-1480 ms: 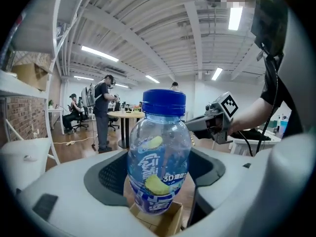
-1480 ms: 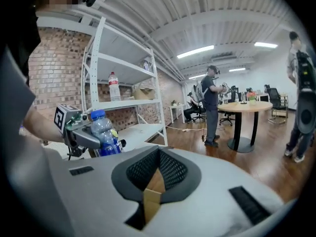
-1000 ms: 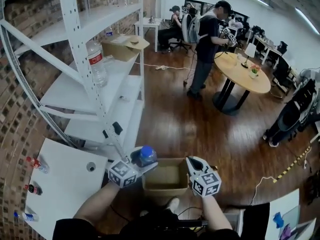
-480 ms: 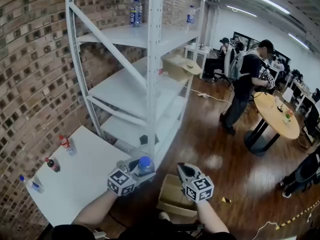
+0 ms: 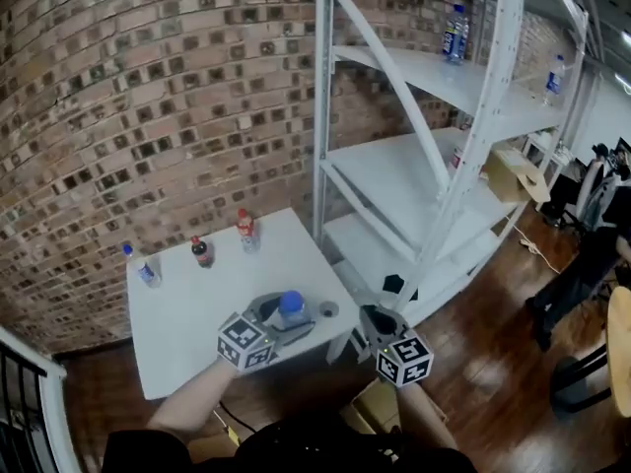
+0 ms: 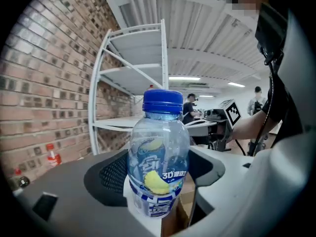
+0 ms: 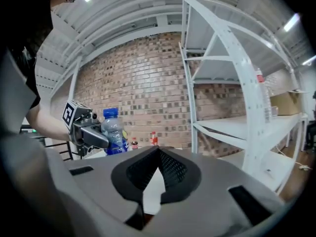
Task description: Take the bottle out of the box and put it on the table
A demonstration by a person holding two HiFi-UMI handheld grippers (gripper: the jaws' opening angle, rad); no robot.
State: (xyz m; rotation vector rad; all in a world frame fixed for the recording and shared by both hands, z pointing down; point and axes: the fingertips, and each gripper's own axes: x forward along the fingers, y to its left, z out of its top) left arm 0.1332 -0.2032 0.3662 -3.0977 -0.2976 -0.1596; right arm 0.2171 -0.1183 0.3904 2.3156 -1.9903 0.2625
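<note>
A clear bottle with a blue cap and blue label stands upright between the jaws of my left gripper, which is shut on it over the near right part of the white table. In the left gripper view the bottle fills the middle, held at its lower body. To its right, my right gripper is shut with nothing in it, off the table's corner. From the right gripper view the bottle and left gripper show at the left. A corner of the cardboard box shows on the floor below.
Three small bottles stand along the table's far side by the brick wall. A white metal shelf rack rises right of the table, with a cardboard box and bottles on its shelves. A person stands at the far right.
The head view has swung left, from the box on the floor to the table. My left gripper has carried the bottle over the table's near part. The right gripper came along, still shut.
</note>
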